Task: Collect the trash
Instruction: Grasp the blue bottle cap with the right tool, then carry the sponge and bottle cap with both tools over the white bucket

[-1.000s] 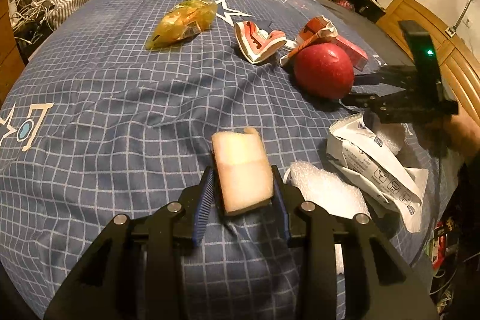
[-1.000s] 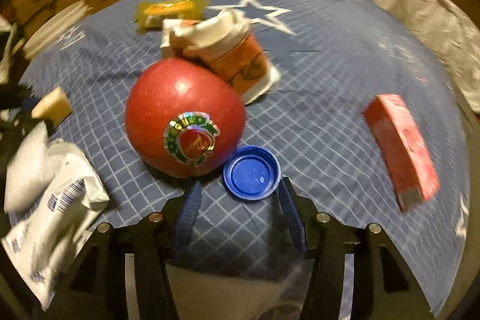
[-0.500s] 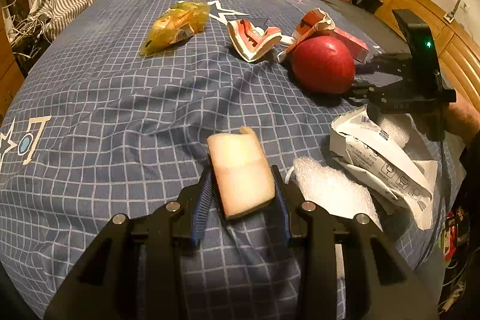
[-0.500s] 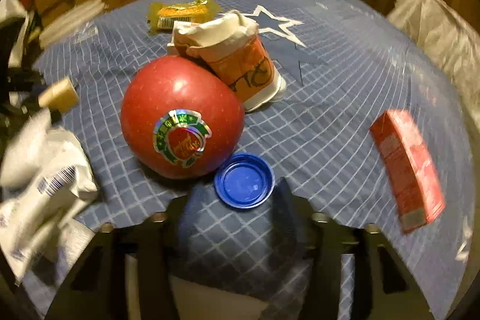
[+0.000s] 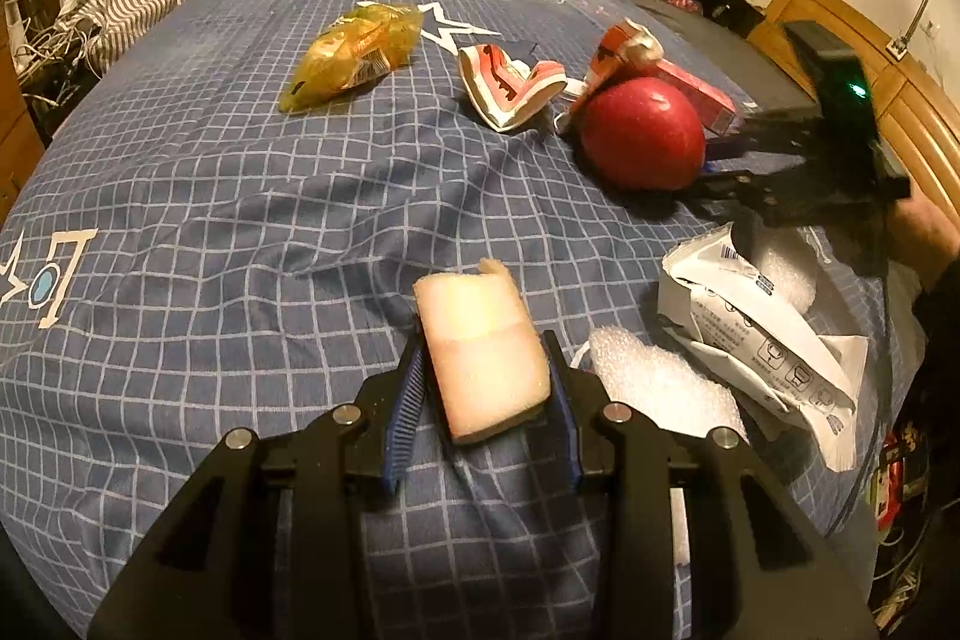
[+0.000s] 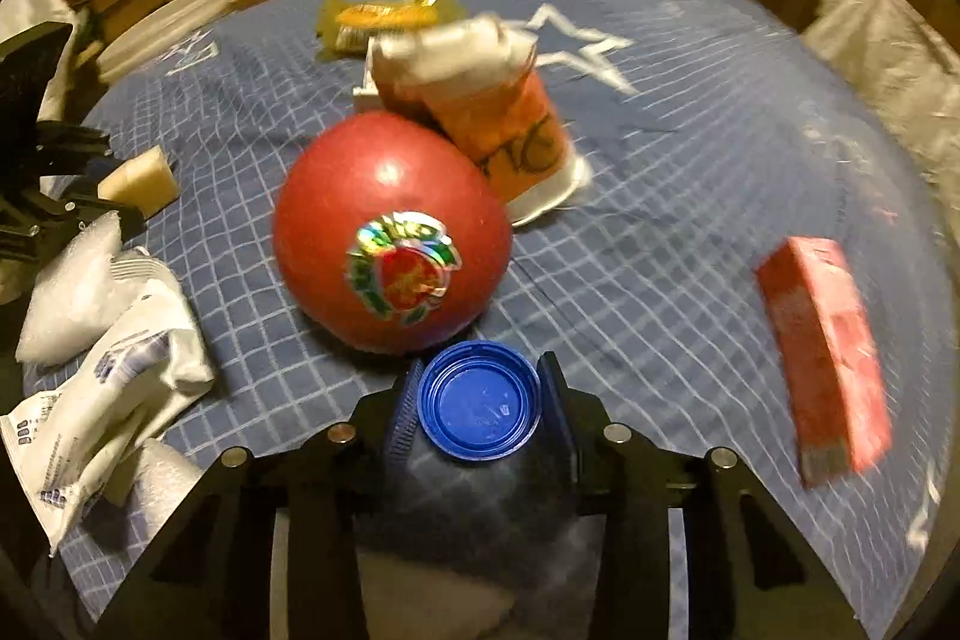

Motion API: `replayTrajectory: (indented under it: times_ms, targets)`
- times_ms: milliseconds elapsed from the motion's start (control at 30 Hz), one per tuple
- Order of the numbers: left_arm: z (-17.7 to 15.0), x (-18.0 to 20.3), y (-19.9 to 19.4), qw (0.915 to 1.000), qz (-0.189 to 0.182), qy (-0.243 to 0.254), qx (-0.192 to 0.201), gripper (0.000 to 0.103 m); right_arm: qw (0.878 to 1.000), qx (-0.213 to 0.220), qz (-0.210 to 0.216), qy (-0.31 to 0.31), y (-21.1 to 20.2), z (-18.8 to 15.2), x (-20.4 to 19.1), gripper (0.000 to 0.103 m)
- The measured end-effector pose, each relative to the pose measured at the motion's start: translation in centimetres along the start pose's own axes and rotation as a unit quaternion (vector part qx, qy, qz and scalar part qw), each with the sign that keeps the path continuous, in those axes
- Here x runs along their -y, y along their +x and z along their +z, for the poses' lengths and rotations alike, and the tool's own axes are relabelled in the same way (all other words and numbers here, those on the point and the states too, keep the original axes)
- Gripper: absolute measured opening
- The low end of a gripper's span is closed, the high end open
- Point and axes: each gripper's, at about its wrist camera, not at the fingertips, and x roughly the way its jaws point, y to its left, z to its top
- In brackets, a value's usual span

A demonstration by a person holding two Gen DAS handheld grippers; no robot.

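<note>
Cap [image 6: 479, 408] pinched in just-closed right gripper [image 6: 479, 403]; left gripper [image 5: 486, 388] clamps sponge [image 5: 483, 346]

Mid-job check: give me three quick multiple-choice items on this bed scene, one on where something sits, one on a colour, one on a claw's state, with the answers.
1. Where is the blue cap relative to the red ball?
A. on top of it
B. just in front of it, between the right claw's fingers
C. beside the red box

2. What colour is the snack wrapper at the far side of the bedspread?
A. yellow
B. green
C. black

3. What is the left claw doing?
A. standing open over bare cloth
B. gripping the ball
C. gripping a pale sponge piece

Answers:
1 B, the right wrist view shows the cap between the blue pads, which have just been closing on it.
2 A, the crinkled wrapper is yellow.
3 C, both pads press the sponge's sides.
</note>
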Motion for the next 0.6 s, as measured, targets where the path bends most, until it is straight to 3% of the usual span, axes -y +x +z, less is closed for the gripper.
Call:
replayTrajectory:
  times_ms: [133, 167, 233, 367, 600]
  targets:
    - [-0.6, 0.1, -0.7, 0.9998, 0.01, -0.006, 0.018, 0.033, 0.994, 0.064, -0.062, 0.064, -4.3, -1.4, -2.4, 0.04]
    - [-0.8, 0.3, -1.1, 0.9995, 0.016, -0.004, 0.026, 0.033, 0.988, 0.087, -0.095, 0.089, -5.7, -1.8, -3.7, 0.04]
    - [-1.0, 0.8, -2.2, 0.9985, 0.026, 0.0, 0.048, 0.032, 0.977, 0.122, -0.117, 0.126, -7.6, -2.4, -5.7, 0.04]
    - [-0.9, 2.2, -5.1, 0.9943, 0.044, 0.011, 0.097, 0.031, 0.947, 0.196, -0.169, 0.19, -11.3, -3.0, -11.1, 0.04]
    - [-0.1, 4.5, -11.9, 0.9801, 0.056, 0.029, 0.188, 0.031, 0.897, 0.287, -0.263, 0.209, -16.7, -1.4, -18.3, 0.04]
